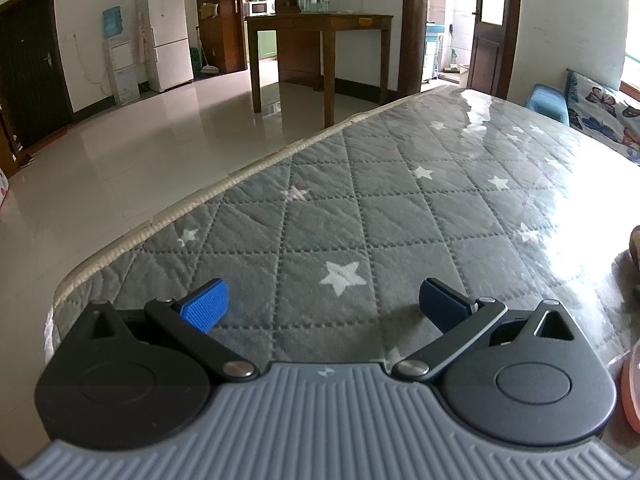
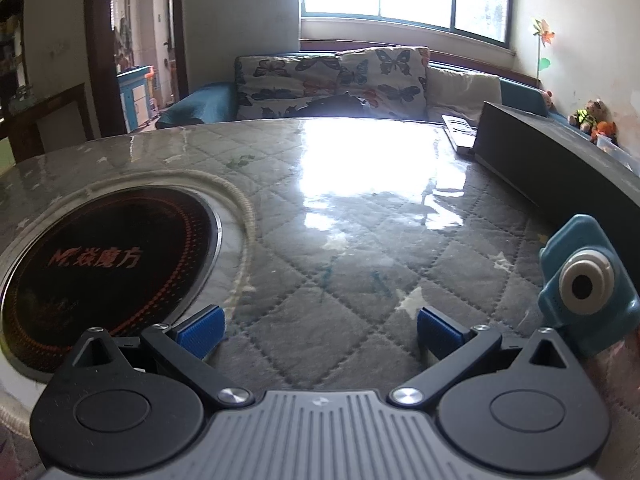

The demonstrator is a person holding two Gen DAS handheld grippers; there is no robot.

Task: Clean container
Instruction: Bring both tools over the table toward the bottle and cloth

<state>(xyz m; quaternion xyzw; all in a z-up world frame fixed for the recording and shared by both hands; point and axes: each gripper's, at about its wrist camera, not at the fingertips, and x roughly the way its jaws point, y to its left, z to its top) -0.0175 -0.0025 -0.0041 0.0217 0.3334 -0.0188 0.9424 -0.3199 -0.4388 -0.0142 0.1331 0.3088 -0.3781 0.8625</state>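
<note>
My left gripper [image 1: 323,304] is open and empty, low over the grey quilted star-patterned table cover [image 1: 360,208]. A pink rim of some container [image 1: 631,388] shows at the right edge of the left wrist view, mostly cut off. My right gripper [image 2: 320,330] is open and empty, low over the same cover [image 2: 340,248]. No container shows whole in either view.
A round black induction hob [image 2: 108,264] is set into the table left of my right gripper. A small blue toy camera [image 2: 584,280] stands just to its right. A dark long box [image 2: 560,160] and a remote [image 2: 460,132] lie at the far right. The table's left edge [image 1: 224,188] drops to tiled floor.
</note>
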